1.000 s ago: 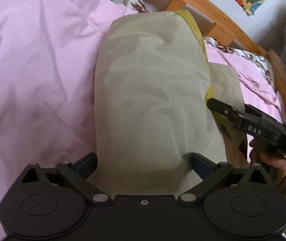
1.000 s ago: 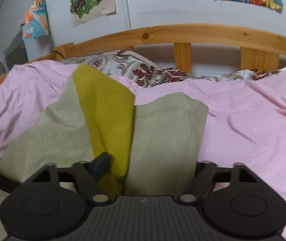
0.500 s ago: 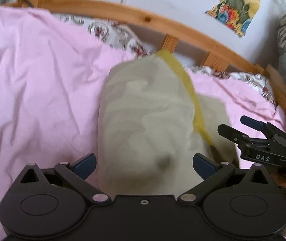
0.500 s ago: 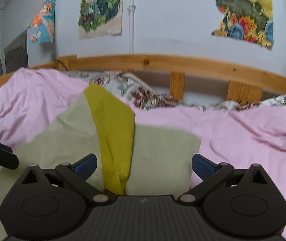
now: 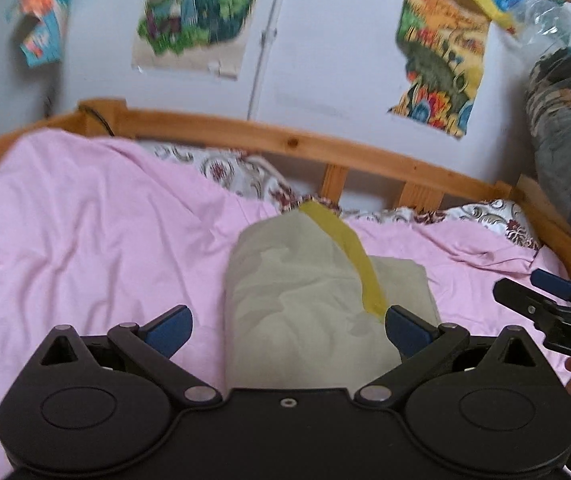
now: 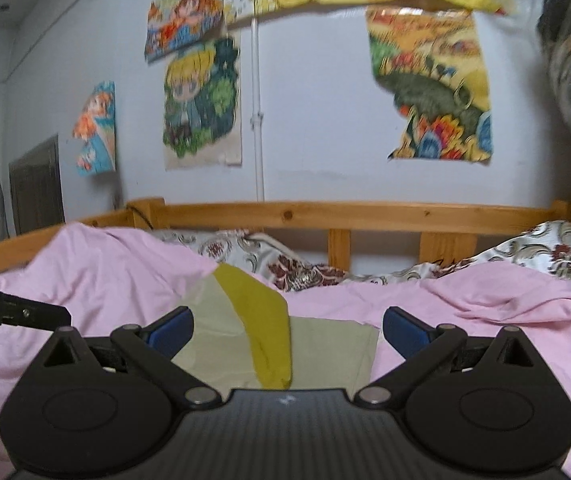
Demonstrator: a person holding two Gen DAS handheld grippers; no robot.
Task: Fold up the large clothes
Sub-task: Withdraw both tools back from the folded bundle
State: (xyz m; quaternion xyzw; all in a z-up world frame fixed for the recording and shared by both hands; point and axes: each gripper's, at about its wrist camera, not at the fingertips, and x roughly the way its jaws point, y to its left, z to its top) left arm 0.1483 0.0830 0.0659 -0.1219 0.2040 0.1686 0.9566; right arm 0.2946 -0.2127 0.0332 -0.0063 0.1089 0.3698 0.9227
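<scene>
Both grippers let go and lift clear of the folded garment

Left gripper point(image 5: 287, 326) and right gripper point(image 6: 287, 330), clamped on the cloth a second ago, now hang with fingers spread wide, raised and levelled toward the headboard point(image 6: 345, 212); the khaki garment point(image 5: 305, 312) with its yellow panel point(image 6: 263, 328) lies folded on the pink sheet point(image 5: 85, 240), so this fold looks finished

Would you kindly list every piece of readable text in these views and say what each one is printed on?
"DAS": white letters on the black body of the right tool, seen in the left wrist view.
"...t.AI" (partly cut off, uncertain): white letters on the left tool at the edge of the right wrist view.
The wall posters show pictures only; no legible words.
</scene>
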